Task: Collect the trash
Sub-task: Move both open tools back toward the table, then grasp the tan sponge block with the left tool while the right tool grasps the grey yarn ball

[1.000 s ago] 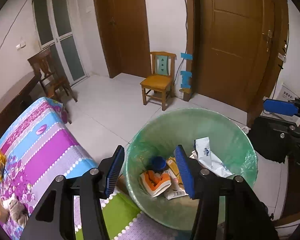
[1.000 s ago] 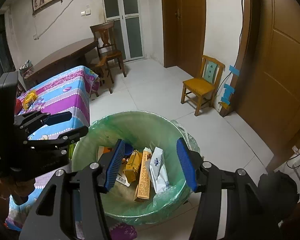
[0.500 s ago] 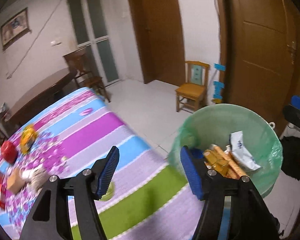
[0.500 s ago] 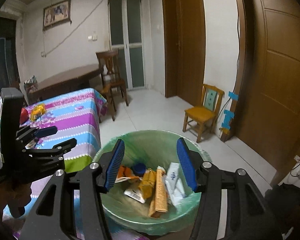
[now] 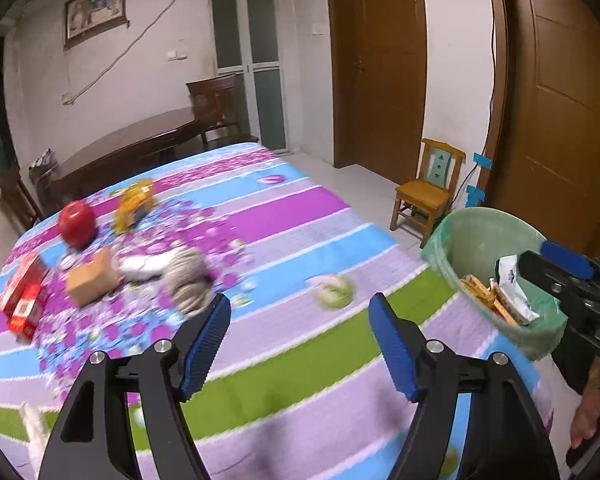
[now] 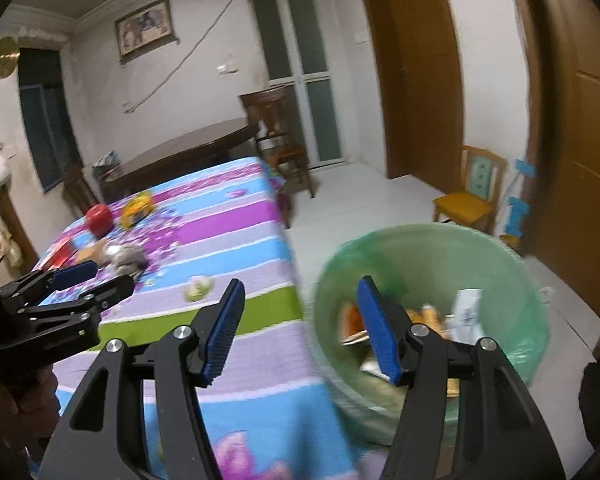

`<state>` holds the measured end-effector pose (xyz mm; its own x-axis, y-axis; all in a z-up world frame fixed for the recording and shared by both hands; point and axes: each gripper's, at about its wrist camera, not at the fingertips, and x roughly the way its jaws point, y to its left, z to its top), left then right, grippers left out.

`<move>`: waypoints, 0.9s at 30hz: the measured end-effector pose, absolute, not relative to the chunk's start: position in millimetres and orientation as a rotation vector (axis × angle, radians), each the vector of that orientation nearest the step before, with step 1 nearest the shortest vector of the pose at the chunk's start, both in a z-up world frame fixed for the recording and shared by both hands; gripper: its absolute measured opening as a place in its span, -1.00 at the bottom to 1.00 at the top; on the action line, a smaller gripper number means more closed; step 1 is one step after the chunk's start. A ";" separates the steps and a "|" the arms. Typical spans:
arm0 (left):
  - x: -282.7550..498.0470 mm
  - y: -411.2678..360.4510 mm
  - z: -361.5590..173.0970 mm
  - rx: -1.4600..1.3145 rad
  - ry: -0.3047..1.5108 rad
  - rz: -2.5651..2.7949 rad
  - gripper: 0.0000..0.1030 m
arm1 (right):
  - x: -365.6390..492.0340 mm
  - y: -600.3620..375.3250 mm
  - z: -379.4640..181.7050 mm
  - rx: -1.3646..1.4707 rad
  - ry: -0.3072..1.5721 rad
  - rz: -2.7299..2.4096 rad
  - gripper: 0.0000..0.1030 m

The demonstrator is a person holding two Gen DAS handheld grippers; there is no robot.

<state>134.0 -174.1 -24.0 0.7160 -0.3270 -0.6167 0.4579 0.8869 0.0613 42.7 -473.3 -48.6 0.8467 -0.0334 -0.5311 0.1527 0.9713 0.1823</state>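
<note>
Both my grippers are empty now. The jaws of my left gripper are opening with nothing between them, above the striped tablecloth, and the jaws of my right gripper are opening too, also with nothing held, over the table edge beside the green-lined trash bin. The bin already holds wrappers and a white packet. The trash that is left lies on the table: a crumpled greenish wrapper nearest to me, then a grey crumpled lump, a small brown box, a red carton, and farther a yellow bag beside a red round thing. I think the next step is the greenish wrapper. To do it well I should finish opening, come down with one finger on each side, and pinch only the wrapper, not the cloth under it.
</note>
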 end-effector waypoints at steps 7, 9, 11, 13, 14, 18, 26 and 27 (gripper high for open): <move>148.5 -75.7 2.3 0.167 0.669 -0.474 0.49 | 65.4 -427.7 -48.5 0.179 0.598 0.019 0.35; 168.0 -36.6 11.3 0.169 0.671 -0.438 0.49 | 73.6 -416.5 -48.9 0.167 0.610 0.048 0.38; 190.3 -5.9 15.7 0.185 0.688 -0.424 0.50 | 80.5 -406.5 -49.1 0.152 0.621 0.074 0.39; 209.7 20.5 14.6 0.204 0.701 -0.432 0.50 | 88.3 -397.8 -48.7 0.143 0.630 0.102 0.39; 220.9 34.3 12.9 0.222 0.708 -0.460 0.50 | 94.0 -392.3 -48.9 0.138 0.638 0.122 0.39; 250.4 63.9 7.2 0.349 0.672 -0.582 0.53 | 118.0 -370.0 -52.6 0.110 0.684 0.186 0.42; 303.0 65.3 -8.8 0.434 0.731 -0.677 0.53 | 143.6 -320.0 -57.3 0.078 0.730 0.320 0.47; 307.0 61.8 -12.6 0.437 0.737 -0.682 0.53 | 146.0 -313.6 -57.2 0.055 0.728 0.316 0.48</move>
